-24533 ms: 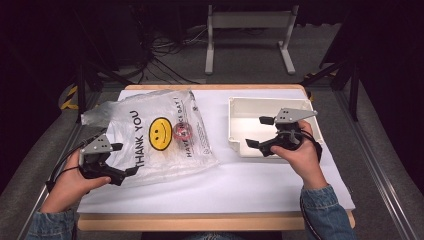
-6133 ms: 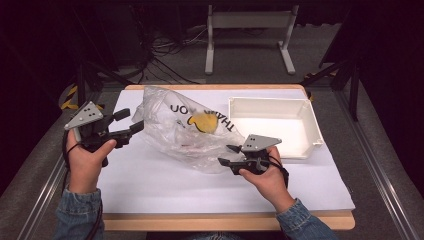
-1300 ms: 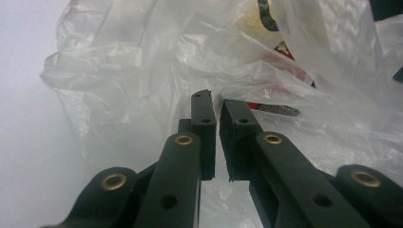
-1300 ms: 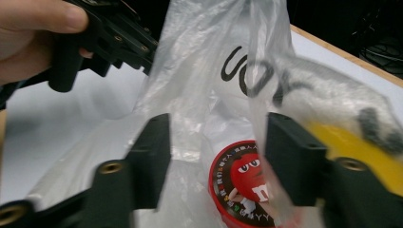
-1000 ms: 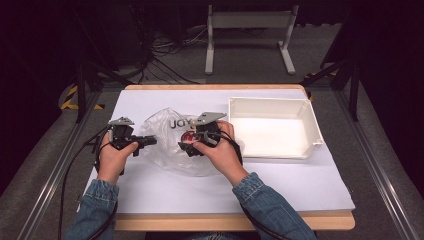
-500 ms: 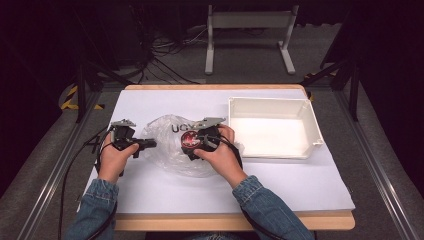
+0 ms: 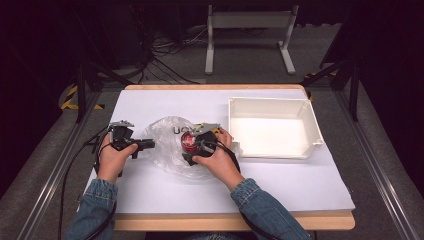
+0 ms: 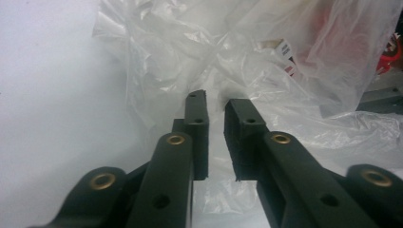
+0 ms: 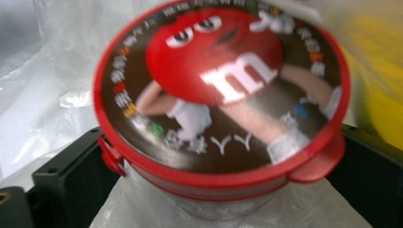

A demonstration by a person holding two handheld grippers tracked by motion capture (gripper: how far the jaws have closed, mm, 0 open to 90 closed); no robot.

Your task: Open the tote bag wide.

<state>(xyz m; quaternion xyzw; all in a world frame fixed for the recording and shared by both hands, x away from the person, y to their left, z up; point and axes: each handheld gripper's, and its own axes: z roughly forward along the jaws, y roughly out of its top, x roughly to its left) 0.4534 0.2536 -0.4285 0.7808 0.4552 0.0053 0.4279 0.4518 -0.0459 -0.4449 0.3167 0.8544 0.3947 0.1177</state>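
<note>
A crumpled clear plastic bag (image 7: 167,150) with black print lies on the white table cover. My right gripper (image 7: 194,150) is shut on a small clear tub with a red candy-character lid (image 7: 189,140), held low over the bag's right part. In the right gripper view the tub (image 9: 221,90) sits between the two black jaws of the gripper (image 9: 223,190), lid facing the camera. My left gripper (image 7: 149,145) is at the bag's left edge. Its jaws have just been opening. In its own view the left gripper (image 8: 216,102) shows a narrow gap, the bag (image 8: 266,57) just ahead, nothing pinched.
A white rectangular tray (image 7: 310,120) stands at the right of the table, close to my right hand. Cables trail from the left gripper off the table's left edge. A metal stand (image 7: 247,30) is on the floor beyond the far edge.
My right hand has come down with the tub and the bag has settled flatter on the table. The left hand has stayed in place.
</note>
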